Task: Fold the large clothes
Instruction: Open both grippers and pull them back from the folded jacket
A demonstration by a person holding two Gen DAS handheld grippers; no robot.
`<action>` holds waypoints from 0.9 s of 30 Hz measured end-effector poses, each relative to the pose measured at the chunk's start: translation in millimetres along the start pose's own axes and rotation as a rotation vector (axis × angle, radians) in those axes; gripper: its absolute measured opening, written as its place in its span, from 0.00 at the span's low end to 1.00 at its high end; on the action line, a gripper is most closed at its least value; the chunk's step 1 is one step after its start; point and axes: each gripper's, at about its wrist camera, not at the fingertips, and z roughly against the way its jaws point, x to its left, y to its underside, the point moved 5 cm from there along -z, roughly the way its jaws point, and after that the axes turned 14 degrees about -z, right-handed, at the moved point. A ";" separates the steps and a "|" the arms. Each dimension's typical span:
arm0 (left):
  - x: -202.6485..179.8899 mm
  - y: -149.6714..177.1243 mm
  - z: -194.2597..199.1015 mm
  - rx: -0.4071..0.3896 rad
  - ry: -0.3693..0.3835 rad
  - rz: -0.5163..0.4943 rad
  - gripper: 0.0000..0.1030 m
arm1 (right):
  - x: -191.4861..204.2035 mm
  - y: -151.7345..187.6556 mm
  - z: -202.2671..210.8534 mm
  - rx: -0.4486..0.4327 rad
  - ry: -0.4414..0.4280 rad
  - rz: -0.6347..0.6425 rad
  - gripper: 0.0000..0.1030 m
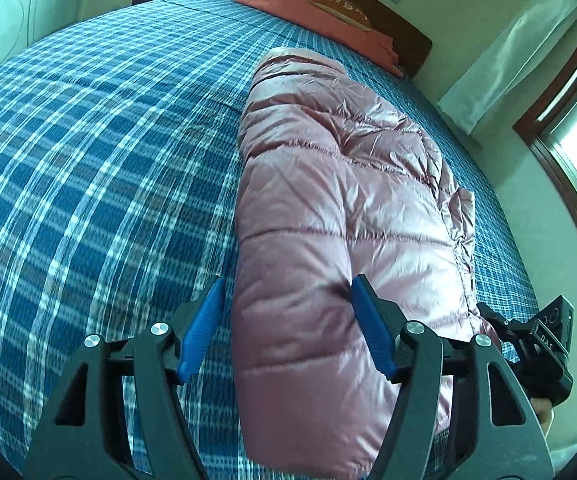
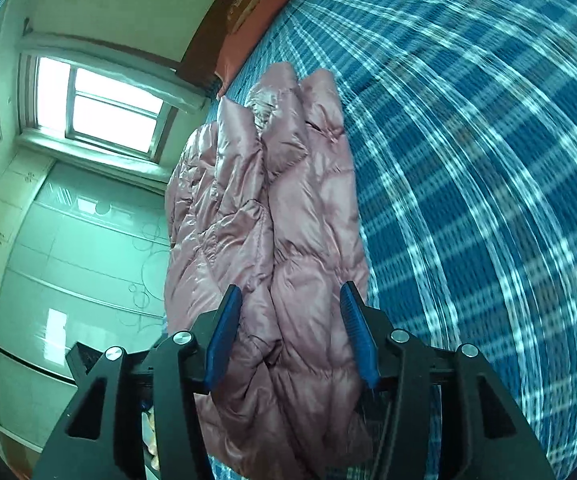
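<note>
A pink quilted down jacket (image 1: 328, 208) lies folded into a long, narrow bundle on the blue plaid bed (image 1: 88, 160). My left gripper (image 1: 286, 304) hovers over the bundle's near end with its jaws apart. The jacket's left edge sits between them; the left pad (image 1: 202, 328) is clear of the fabric and the right pad (image 1: 368, 328) rests against it. In the right wrist view the same jacket (image 2: 288, 208) runs away from me along the bed's edge. My right gripper (image 2: 290, 308) straddles its near end, jaws apart, with puffy fabric between the pads.
A red pillow (image 1: 312, 8) and a dark wooden headboard (image 1: 404, 28) are at the far end of the bed. A window (image 2: 96, 104) and a pale glossy wardrobe (image 2: 68, 260) stand beside the bed. The right tool's black body (image 1: 544, 344) shows beyond the jacket.
</note>
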 end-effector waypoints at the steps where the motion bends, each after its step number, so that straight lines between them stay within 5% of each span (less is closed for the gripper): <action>1: -0.1 2.1 1.6 0.001 0.000 0.002 0.63 | -0.8 3.0 2.9 -0.002 -0.002 0.000 0.50; 15: -12.9 34.8 31.2 -0.016 -0.083 -0.066 0.65 | -25.6 60.7 43.2 -0.010 0.027 0.018 0.50; 27: -22.9 66.6 58.0 -0.030 -0.192 -0.156 0.70 | -29.3 114.4 73.6 -0.068 0.150 0.135 0.50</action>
